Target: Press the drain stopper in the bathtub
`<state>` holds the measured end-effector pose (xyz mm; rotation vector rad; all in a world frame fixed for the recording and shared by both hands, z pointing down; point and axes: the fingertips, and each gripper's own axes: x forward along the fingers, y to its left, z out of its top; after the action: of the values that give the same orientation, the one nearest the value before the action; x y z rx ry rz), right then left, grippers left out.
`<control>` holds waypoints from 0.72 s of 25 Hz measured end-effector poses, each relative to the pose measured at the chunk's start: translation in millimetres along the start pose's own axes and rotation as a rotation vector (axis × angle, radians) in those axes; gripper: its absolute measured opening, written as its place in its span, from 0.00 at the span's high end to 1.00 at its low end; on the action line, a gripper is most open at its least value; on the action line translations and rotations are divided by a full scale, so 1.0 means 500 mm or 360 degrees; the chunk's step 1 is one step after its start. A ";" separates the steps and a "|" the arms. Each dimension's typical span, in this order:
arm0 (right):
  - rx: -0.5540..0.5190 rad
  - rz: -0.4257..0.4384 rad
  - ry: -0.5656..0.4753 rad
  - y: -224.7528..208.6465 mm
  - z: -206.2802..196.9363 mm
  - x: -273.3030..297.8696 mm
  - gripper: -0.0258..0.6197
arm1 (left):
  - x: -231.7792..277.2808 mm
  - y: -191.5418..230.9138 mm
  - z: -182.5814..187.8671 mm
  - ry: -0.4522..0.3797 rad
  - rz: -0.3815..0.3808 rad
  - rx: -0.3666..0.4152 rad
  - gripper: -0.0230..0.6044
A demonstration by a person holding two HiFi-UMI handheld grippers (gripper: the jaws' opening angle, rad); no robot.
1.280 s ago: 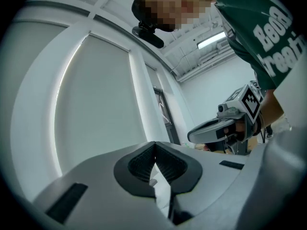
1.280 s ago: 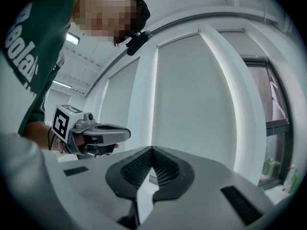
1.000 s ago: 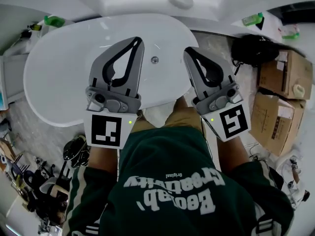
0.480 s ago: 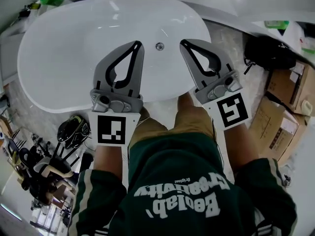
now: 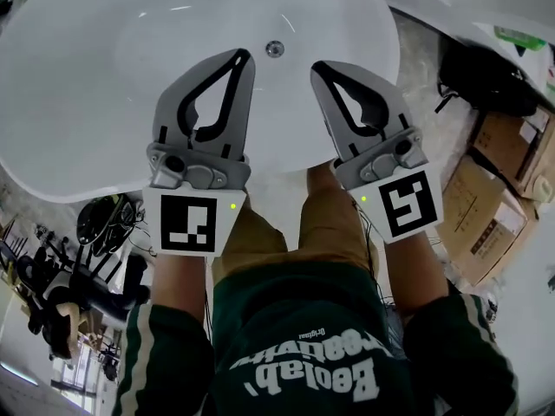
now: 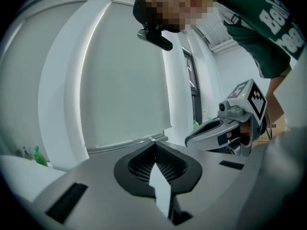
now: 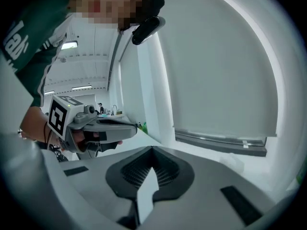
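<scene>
The white oval bathtub (image 5: pixel 78 102) fills the top of the head view. Its small round metal drain stopper (image 5: pixel 274 48) sits on the tub floor, between and just beyond the two grippers' tips. My left gripper (image 5: pixel 240 56) is held above the tub, left of the stopper, jaws shut on nothing. My right gripper (image 5: pixel 319 66) hangs to the stopper's right, also shut and empty. The left gripper view shows closed jaws (image 6: pixel 154 143) aimed at a pale wall panel, with the right gripper (image 6: pixel 225 128) beside. The right gripper view shows closed jaws (image 7: pixel 152 148) and the left gripper (image 7: pixel 96 126).
Cardboard boxes (image 5: pixel 503 189) stand on the floor at right, a black bag (image 5: pixel 486 81) behind them, and a green bottle (image 5: pixel 520 37) on a ledge. Dark equipment (image 5: pixel 87 267) clutters the floor at lower left. My legs press against the tub's near rim (image 5: pixel 277 180).
The head view has shifted forward over the tub, so the tub and stopper sit higher in frame. Both grippers stay side by side and shut, now flanking the stopper more closely.
</scene>
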<state>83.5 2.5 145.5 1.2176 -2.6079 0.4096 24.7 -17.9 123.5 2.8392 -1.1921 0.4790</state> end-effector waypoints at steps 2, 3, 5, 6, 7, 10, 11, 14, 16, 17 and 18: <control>0.0030 -0.0002 0.0045 0.000 -0.043 0.022 0.94 | 0.010 -0.002 -0.049 0.0026 0.0003 -0.0053 0.96; 0.0040 -0.0004 0.0056 0.000 -0.061 0.034 0.94 | 0.014 0.001 -0.078 0.0055 0.0019 -0.0062 0.96; 0.0043 0.0001 0.0079 0.003 -0.099 0.059 0.94 | 0.020 0.007 -0.136 0.0121 0.0054 -0.0066 0.96; 0.0042 0.0010 0.0097 0.006 -0.119 0.070 0.94 | 0.023 0.008 -0.162 0.0145 0.0063 -0.0077 0.96; 0.0040 0.0024 0.0118 0.010 -0.140 0.080 0.94 | 0.025 0.008 -0.185 0.0157 0.0065 -0.0090 0.96; 0.0014 0.0083 0.0191 0.022 -0.203 0.107 0.94 | 0.031 0.005 -0.238 0.0162 0.0061 -0.0100 0.96; 0.0016 0.0092 0.0213 0.024 -0.222 0.115 0.94 | 0.033 0.004 -0.253 0.0168 0.0061 -0.0101 0.96; 0.0020 0.0108 0.0275 0.026 -0.277 0.130 0.94 | 0.035 -0.005 -0.288 0.0182 0.0046 -0.0108 0.96; 0.0007 0.0124 0.0321 0.021 -0.314 0.144 0.94 | 0.046 -0.006 -0.314 0.0180 0.0037 -0.0110 0.96; 0.0007 0.0131 0.0342 0.018 -0.333 0.154 0.94 | 0.053 -0.004 -0.330 0.0182 0.0036 -0.0114 0.96; 0.0012 0.0140 0.0364 0.016 -0.351 0.164 0.94 | 0.059 -0.002 -0.346 0.0186 0.0035 -0.0120 0.96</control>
<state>42.0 10.0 334.9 0.9962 -2.4705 0.5415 -1.9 -13.0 297.0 2.6970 -1.1953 0.5797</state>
